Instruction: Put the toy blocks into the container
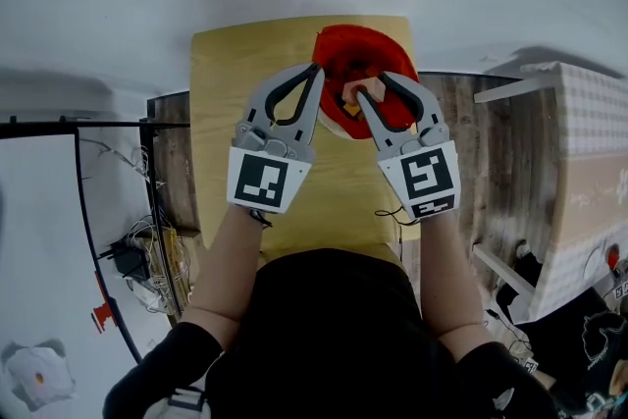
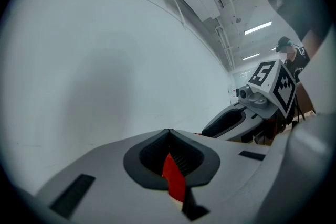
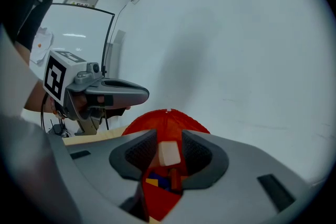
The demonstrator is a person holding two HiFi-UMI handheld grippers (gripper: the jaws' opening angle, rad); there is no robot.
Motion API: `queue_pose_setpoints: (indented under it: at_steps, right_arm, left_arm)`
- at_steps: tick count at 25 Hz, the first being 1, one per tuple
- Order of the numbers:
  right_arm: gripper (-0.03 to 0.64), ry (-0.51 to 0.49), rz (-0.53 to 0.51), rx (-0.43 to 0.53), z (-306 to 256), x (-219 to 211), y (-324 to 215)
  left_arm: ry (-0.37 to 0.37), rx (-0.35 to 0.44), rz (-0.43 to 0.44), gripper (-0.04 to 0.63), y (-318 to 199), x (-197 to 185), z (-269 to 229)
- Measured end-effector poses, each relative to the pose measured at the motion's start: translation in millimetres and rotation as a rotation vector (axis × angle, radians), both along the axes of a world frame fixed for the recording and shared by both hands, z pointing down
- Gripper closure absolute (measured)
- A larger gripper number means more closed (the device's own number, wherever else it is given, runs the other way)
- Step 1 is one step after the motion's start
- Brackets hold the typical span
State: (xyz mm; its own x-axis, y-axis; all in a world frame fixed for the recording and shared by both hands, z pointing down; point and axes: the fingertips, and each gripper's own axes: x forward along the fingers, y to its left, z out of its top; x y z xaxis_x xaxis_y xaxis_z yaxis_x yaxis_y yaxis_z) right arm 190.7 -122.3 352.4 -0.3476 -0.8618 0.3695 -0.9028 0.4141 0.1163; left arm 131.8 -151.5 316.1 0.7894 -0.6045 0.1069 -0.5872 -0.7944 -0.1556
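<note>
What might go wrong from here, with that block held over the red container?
The right gripper holds the pale block near its jaw tips. The block may slip early and bounce off the rim of the red container. The left gripper has its closed tips by that rim, and the container stands near the far edge of the table, so a nudge might push it off.

No legible text or labels.

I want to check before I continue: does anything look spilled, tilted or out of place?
Nothing stands out. The red container sits on the wooden table with blocks inside, and the right gripper holds a pale block over it.
</note>
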Motion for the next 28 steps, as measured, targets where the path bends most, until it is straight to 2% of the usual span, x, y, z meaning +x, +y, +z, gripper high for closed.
queue_pose_setpoints:
  at_steps: [11, 12, 13, 21, 28]
  right_arm:
    - [0.459, -0.006, -0.007, 0.022, -4.1, -0.6, 1.7]
    - [0.545, -0.013, 0.005, 0.039, -8.4, 1.2, 3.1]
    - [0.588, -0.027, 0.015, 0.054, -12.8, 3.0, 4.7]
    - [0.588, -0.118, -0.031, 0.130, -41.2, -13.7, 12.6]
    - [0.588, -0.162, -0.139, 0.227, -61.3, -69.7, 20.5]
  left_arm:
    - [-0.003, 0.001, -0.028, 0.584, 2.9, -6.5, -0.1]
    - [-0.005, 0.003, -0.031, 0.584, 4.0, -7.7, -0.3]
    - [-0.007, 0.004, -0.032, 0.584, 5.2, -9.1, -0.7]
    - [-0.004, 0.011, -0.073, 0.584, 12.6, -32.9, -8.3]
    - [-0.027, 0.027, -0.138, 0.584, 24.5, -81.7, -10.1]
